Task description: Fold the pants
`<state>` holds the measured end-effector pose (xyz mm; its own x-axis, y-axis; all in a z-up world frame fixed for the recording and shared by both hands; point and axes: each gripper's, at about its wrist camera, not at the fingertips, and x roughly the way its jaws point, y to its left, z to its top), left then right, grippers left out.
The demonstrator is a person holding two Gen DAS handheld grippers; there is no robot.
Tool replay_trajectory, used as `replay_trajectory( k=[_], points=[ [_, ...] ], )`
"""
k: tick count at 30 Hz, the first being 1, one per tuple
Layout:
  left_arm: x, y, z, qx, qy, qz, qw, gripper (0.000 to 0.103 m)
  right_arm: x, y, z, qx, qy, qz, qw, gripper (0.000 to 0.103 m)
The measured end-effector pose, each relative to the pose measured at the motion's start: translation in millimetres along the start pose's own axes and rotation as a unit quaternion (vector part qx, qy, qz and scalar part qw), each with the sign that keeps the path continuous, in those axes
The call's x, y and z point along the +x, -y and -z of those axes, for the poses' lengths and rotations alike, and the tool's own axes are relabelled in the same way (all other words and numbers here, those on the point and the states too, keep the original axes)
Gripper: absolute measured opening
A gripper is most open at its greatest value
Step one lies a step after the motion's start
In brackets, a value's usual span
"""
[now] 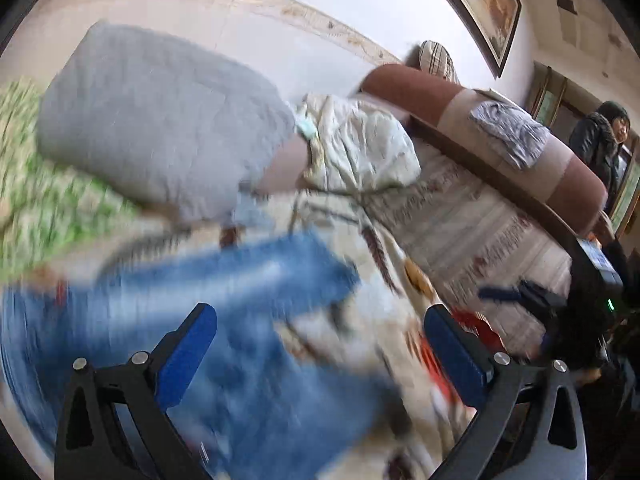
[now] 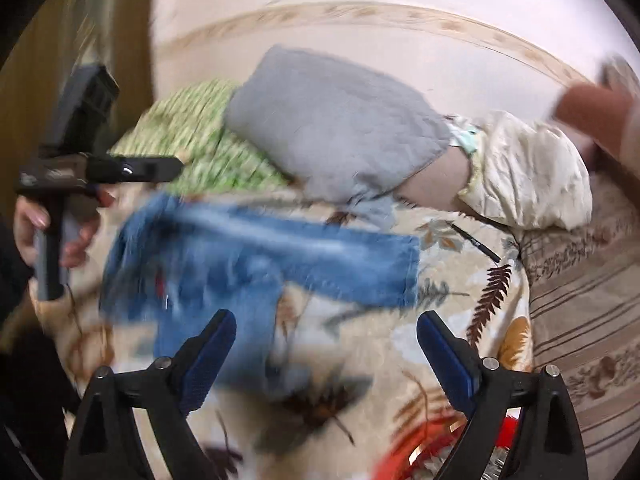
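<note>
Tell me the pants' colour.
Blue denim pants, faded in streaks; clearest in the right wrist view, though both views are motion-blurred.

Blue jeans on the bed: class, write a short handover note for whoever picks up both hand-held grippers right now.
Left hand-held gripper: open, holding nothing, above the jeans.
Right hand-held gripper: open, holding nothing, over the leaf-print blanket at the jeans' near edge.
The jeans lie loosely spread on the blanket, in front of the grey pillow; both views are blurred, so the exact lay is unclear.
Done: no neat fold visible.
Left: grip the jeans, bring the legs together, fold them over.
</note>
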<state>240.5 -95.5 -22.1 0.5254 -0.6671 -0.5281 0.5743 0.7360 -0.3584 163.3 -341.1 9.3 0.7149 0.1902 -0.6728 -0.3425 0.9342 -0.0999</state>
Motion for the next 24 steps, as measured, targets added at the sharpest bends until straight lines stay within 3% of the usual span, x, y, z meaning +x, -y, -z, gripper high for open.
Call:
replay_trajectory(
  k=[4, 10, 13, 18, 20, 24],
  points=[
    [-13.6, 11.3, 71.3, 0.010, 0.009, -0.054, 0.9984, 0.103, 5.3, -17.8, 19.8, -0.029, -0.015, -0.003, 0.999, 0.094],
    [0.0, 6.5, 144.2, -0.024, -0.037, -0.064, 0.9970, 0.103, 22.4, -44.0, 40.4, -0.126, -0.051, 0.001, 0.991, 0.093],
    [8.2, -7.6, 157.9, -0.059, -0.050, -0.039, 0.9962, 0.103, 32.9, -51.4, 42.6, -0.167, -0.066, -0.015, 0.984, 0.093],
    [26.3, -36.5, 164.5, -0.150, -0.058, 0.025, 0.9867, 0.103, 51.8, -57.6, 46.3, -0.202, -0.080, -0.031, 0.976, 0.093],
    [34.1, -40.0, 165.2, -0.163, -0.067, 0.038, 0.9835, 0.103, 58.1, -56.6, 45.7, -0.203, -0.080, -0.039, 0.975, 0.093],
    [46.1, -31.6, 158.7, -0.145, -0.069, 0.066, 0.9848, 0.103, 73.9, -54.6, 45.0, -0.217, -0.090, -0.046, 0.971, 0.093]
  ],
)
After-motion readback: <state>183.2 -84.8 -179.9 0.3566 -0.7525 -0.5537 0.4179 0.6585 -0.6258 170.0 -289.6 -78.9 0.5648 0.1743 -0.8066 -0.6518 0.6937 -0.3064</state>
